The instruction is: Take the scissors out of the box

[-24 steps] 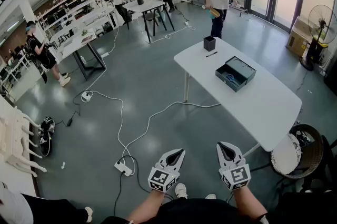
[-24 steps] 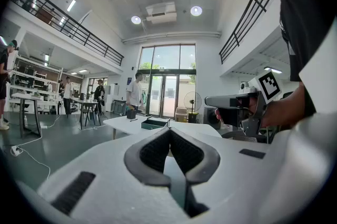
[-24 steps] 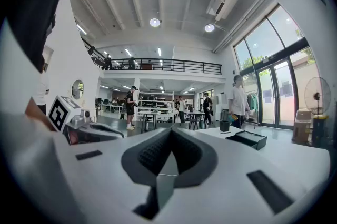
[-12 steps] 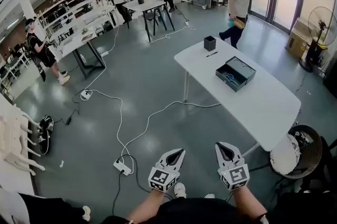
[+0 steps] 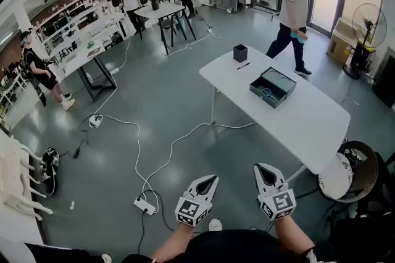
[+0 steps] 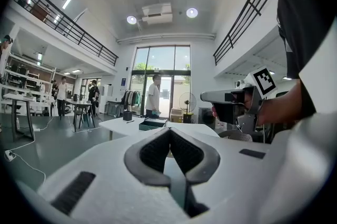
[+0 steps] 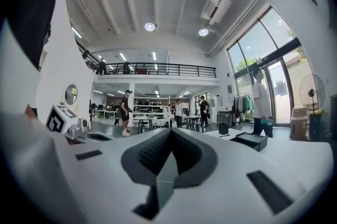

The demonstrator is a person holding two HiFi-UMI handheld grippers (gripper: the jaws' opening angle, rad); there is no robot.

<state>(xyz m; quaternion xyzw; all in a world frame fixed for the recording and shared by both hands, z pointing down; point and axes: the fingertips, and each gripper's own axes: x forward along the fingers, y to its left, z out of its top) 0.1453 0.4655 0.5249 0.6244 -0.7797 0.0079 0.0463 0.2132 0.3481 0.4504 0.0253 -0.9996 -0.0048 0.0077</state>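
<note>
1. White plastic tongs, left [image 5: 207, 183] and right [image 5: 265, 173], both pressed together and empty, level above the grey floor [image 5: 154, 107].
2. Over the last second the tabletop [image 5: 308, 123] is no closer, so I judge my reach unstarted; a passer-by [image 5: 295, 15] has walked past its far edge.
3. The scissors [image 5: 266, 93] lie in the open dark box [image 5: 281, 78], well ahead of me; the near edge looks clear.

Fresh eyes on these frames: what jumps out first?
The long white table right of centre, with an open dark teal box and a small black square cup on it, and a person mid-stride beyond its far edge. Low in the head view, the white left gripper and right gripper are held level, both shut and empty, well short of the table.
</note>
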